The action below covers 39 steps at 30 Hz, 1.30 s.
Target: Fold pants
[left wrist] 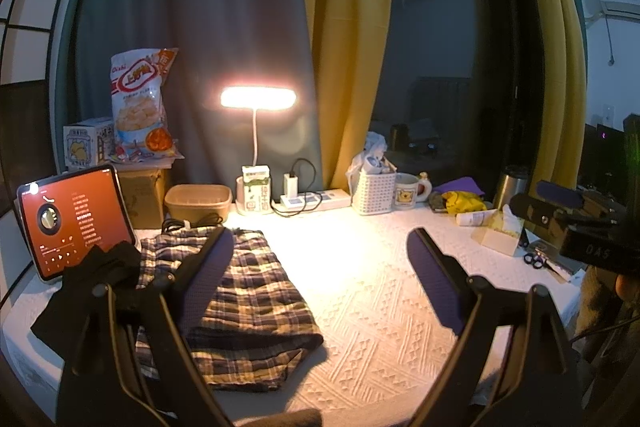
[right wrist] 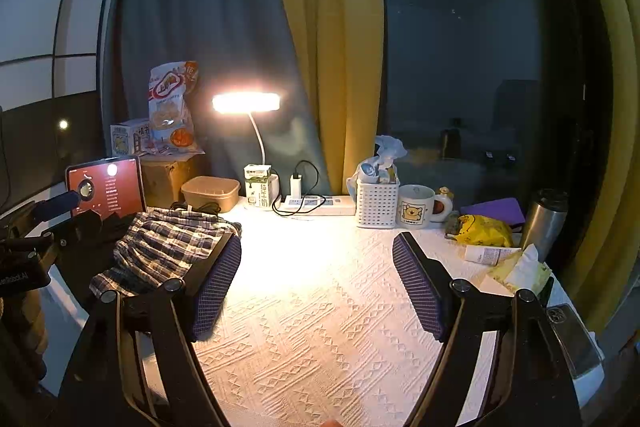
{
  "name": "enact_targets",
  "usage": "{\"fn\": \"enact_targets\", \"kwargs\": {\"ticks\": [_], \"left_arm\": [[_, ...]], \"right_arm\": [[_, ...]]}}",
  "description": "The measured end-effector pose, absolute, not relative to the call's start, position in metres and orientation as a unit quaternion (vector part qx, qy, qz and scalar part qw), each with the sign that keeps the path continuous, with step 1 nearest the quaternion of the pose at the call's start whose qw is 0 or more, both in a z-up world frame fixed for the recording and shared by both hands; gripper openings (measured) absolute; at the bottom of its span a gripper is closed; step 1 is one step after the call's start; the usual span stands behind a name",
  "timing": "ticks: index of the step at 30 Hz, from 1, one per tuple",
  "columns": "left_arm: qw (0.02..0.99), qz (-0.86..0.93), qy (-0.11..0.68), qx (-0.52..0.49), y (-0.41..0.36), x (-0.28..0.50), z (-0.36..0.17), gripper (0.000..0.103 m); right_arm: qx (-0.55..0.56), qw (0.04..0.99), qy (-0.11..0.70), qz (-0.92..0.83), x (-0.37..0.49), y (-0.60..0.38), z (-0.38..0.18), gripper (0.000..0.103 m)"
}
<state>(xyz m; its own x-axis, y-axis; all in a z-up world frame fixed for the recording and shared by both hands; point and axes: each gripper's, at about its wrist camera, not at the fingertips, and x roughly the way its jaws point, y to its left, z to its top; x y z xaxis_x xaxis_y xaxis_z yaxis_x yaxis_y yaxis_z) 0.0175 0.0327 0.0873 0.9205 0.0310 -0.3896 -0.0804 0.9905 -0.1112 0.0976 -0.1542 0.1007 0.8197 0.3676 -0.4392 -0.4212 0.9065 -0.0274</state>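
The plaid pants (left wrist: 248,299) lie folded into a compact stack on the left part of the white textured tablecloth (left wrist: 380,307). In the right wrist view the pants (right wrist: 168,251) lie at the left, near the tablet. My left gripper (left wrist: 320,247) is open and empty, held above the cloth with its left finger over the pants. My right gripper (right wrist: 316,255) is open and empty above the bare middle of the tablecloth (right wrist: 320,307). The right gripper also shows at the right edge of the left wrist view (left wrist: 568,211).
A dark garment (left wrist: 96,279) lies left of the pants. A lit tablet (left wrist: 72,219), snack bag (left wrist: 140,107), lamp (left wrist: 258,99), power strip (left wrist: 316,199), white basket (right wrist: 378,203), mug (right wrist: 416,207), steel flask (right wrist: 544,223), tissue box (left wrist: 500,231) and scissors (left wrist: 534,259) line the back and right.
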Motion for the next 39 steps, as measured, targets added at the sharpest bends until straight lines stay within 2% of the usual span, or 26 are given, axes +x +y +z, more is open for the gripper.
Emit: {"fn": "enact_targets", "kwargs": {"ticks": [39], "left_arm": [[0.977,0.029,0.2,-0.062,0.0301,0.0152,0.085,0.089]], "right_arm": [[-0.064,0.951,0.22,0.21,0.0962,-0.1527,0.0977,0.081]]}}
